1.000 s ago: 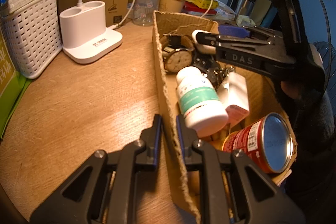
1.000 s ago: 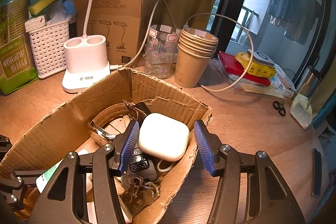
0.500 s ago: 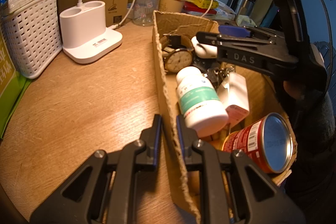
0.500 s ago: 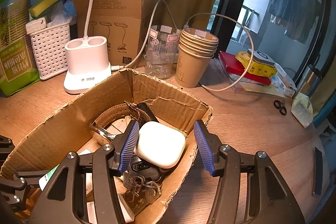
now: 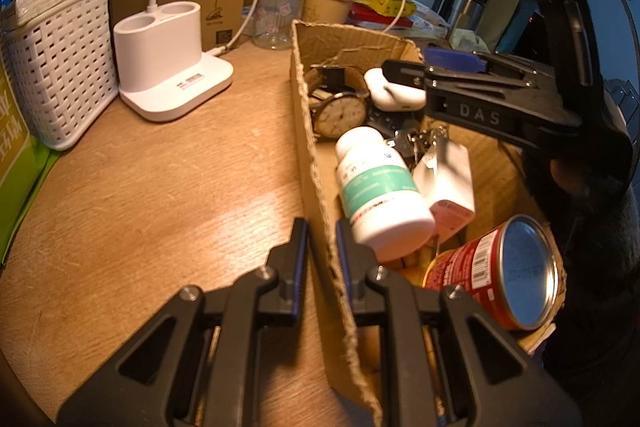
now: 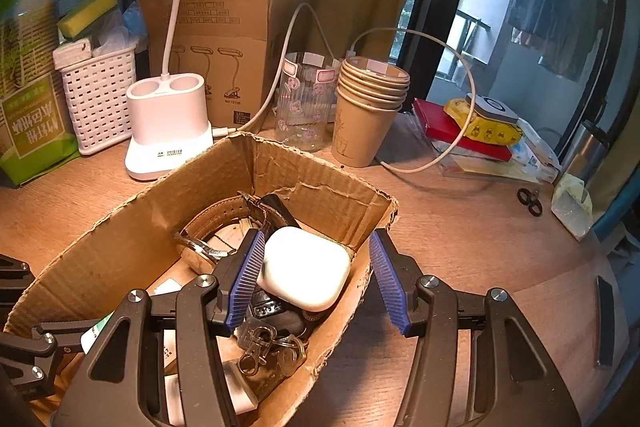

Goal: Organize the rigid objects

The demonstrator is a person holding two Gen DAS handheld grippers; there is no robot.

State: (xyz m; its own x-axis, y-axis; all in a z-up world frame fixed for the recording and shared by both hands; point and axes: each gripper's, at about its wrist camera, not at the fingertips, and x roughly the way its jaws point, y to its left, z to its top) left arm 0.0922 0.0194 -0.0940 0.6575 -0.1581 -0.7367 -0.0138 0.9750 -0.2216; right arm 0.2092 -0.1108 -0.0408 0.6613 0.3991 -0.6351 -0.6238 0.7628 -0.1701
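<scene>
A lived-in home: clothes (image 6: pixel 560 7) hang drying outside the window, and paper cups (image 6: pixel 370 115) and a sponge (image 6: pixel 88 13) crowd the wooden worktop's (image 5: pixel 160 187) far edge.

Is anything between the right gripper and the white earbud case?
Nothing visible. The right gripper is open around the earbud case, which lies atop the keys in the cardboard box.

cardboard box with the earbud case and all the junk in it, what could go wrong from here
1. The left gripper is clamped on the cardboard box wall, which looks thin and ragged; a pull could bend or tear it.
2. The white earbud case sits between the right gripper pads, not gripped, atop a key fob and keys; closing off-centre may squirt it aside.
3. The pill bottle and red can lie on their sides and may roll if the box shifts.
</scene>
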